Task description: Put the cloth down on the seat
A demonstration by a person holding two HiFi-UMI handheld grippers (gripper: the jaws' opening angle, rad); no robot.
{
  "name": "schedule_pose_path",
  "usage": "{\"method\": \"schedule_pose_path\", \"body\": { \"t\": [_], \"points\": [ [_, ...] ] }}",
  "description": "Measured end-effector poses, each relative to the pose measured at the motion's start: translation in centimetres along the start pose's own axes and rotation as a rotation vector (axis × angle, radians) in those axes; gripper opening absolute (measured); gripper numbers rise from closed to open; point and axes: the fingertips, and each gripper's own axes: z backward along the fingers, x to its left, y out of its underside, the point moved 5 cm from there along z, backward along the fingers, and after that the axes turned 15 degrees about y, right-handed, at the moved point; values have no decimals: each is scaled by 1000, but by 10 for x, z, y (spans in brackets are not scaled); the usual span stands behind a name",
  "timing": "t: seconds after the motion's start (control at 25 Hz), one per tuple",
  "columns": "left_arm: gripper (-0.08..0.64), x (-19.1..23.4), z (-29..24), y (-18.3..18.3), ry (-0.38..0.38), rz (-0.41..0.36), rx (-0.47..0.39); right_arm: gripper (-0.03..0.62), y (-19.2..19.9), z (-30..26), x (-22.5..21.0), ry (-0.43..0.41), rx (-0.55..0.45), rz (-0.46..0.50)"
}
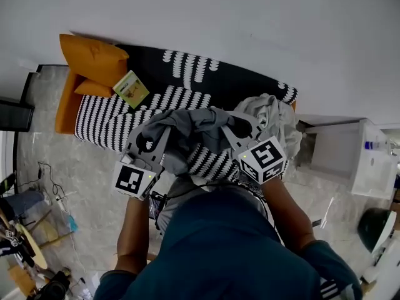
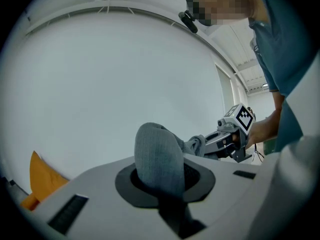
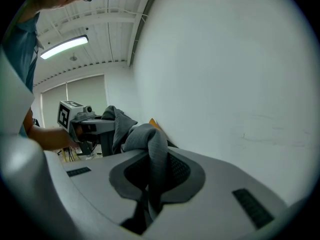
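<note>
Left hand: your left gripper (image 1: 154, 136) has its jaws clamped on a bunched fold of the grey cloth (image 1: 187, 130). In the left gripper view the fold stands upright between the pads.

Right hand: your right gripper (image 1: 236, 129) pinches a second fold of the same cloth, which drapes over and down between its jaws.

Pose: both of your forearms reach forward from your body, side by side. Each hand is wrapped on its handle and the marker cubes face up. The grippers point ahead towards the wall, tipped slightly down. Their tips angle in towards each other.

Task item: the cloth hangs as a rumpled band across the gap between the two grippers, over the front edge of the seat (image 1: 187, 74). I cannot tell whether its lowest part touches the striped cover.

Surroundings: an orange cushion (image 1: 90, 58) lies ahead of the left gripper and well off to its outer side, with a green booklet (image 1: 131, 88) just beside it. A pale heap of garments (image 1: 274, 114) sits just beyond the right gripper's outer side.
</note>
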Motion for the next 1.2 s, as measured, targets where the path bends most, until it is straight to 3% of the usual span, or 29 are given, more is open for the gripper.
{"method": "schedule_pose_path", "body": {
  "t": [0.32,0.64,1.2],
  "points": [
    [58,36,4,-2,38,6,-39,37,-19,-32,7,52,1,9],
    [58,61,16,21,17,55,-35,37,-7,-65,20,37,42,-19],
    [58,54,-24,31,60,117,-33,37,22,-62,-16,71,114,-89]
  ]
}}
